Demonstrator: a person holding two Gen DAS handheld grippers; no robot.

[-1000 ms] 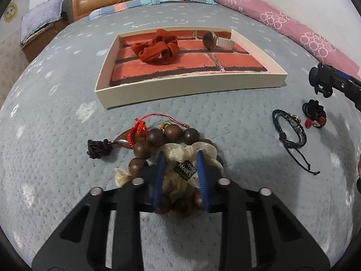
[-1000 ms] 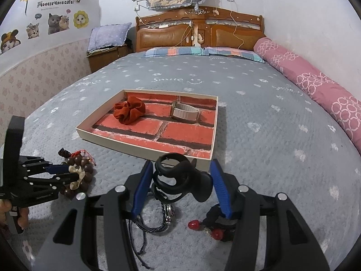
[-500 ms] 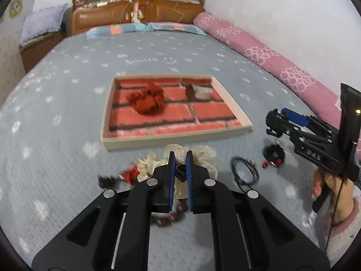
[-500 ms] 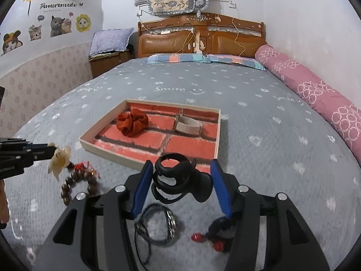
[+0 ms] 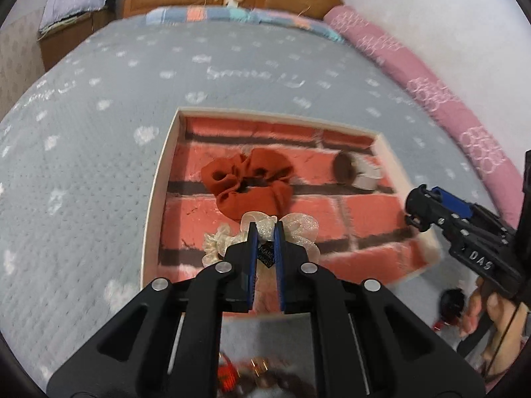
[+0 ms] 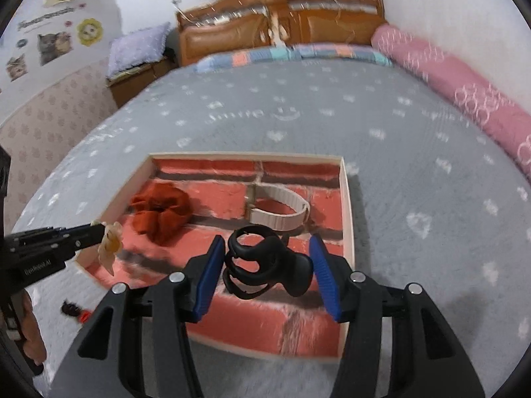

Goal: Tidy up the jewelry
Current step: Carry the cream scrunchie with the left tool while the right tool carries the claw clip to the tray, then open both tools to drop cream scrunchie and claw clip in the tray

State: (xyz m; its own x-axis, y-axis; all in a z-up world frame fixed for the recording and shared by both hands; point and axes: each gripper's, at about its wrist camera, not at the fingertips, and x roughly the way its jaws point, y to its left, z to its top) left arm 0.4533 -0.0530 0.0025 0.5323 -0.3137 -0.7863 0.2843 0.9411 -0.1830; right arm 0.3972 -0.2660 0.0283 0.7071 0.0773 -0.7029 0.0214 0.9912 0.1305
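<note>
In the left wrist view, the left gripper [image 5: 264, 232] is seen with its jaws pressed nearly together, pinching the cream ribbon bow [image 5: 292, 229] by its dark tag, above the near part of the brick-patterned tray [image 5: 153, 199]; the lettering on that tag is too blurred to be read. Inside the tray, 2 pieces are already placed: a rust-red scrunchie [image 5: 249, 185] near the middle and a watch [image 5: 351, 170] with a pale strap toward the far right. The right gripper [image 5: 418, 212] is seen at the right edge, marked "DAS" on its body, and a black and red trinket [image 5: 449, 305] is left on the grey bedspread [image 5: 83, 165] beside the tray. A blurred heap of dark beads and red cord is glimpsed at the bottom edge; whether it hangs from the bow cannot be told. In the right wrist view, the right gripper [image 6: 265, 262] is held with its jaws about half spread, a black claw hair clip [image 6: 265, 265] clamped between the blue pads over the near right part of the tray [image 6: 346, 215]. The left gripper [image 6: 96, 232] is seen at the left carrying the bow, a white label on its body being too blurred to be read. "Smile" is woven into the bedspread [image 6: 431, 165]. By judgement, the task is roughly half done: 2 pieces are stored, 2 are on their way, and at least the trinket is left.
</note>
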